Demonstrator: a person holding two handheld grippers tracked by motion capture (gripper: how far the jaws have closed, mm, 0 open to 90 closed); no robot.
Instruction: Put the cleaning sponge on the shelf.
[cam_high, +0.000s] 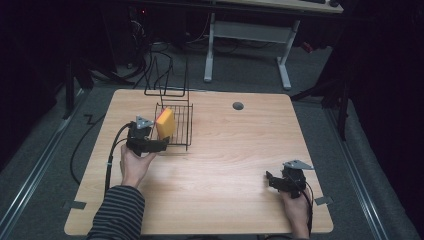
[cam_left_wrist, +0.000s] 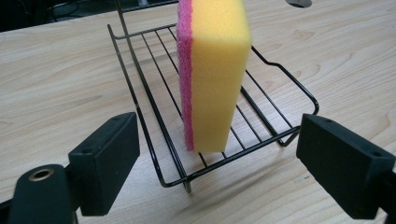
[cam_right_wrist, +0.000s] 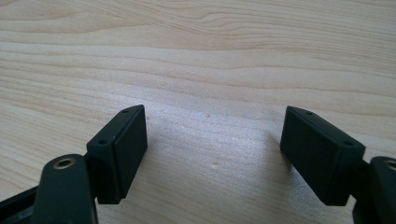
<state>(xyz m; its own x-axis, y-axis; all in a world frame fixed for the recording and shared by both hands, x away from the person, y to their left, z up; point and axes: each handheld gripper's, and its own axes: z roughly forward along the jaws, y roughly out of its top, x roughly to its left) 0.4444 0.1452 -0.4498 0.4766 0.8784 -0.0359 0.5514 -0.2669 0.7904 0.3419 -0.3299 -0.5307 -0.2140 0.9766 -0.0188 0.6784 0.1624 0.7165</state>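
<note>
Fig. legend, seen from the person's side of the desk. Sponge, yellow foam w/ a pink scouring face, stands upright on its narrow end inside the black wire rack, at the rack's near-left part; in the left gripper view the sponge rests on the rack's floor wires, pink face turned left. The rods give a flat seat, and the standing pose leaves both broad faces exposed, prob. so it can drain or be taken from the side.

Left tongs sit just beside the rack's near end, low to the desk, jaws spread wide and holding nothing; the left gripper view looks along the left tongs, w/ the sponge centred between the jaws but farther off, not touching. That line-up suits either a release just made or an approach; cannot tell which.

Right tongs are parked well apart at the desk's near-right corner, jaws spread, empty, over bare wood in the right gripper view: out of the way, approx. idle.

A second wire frame stands at the desk's far edge behind the rack.
</note>
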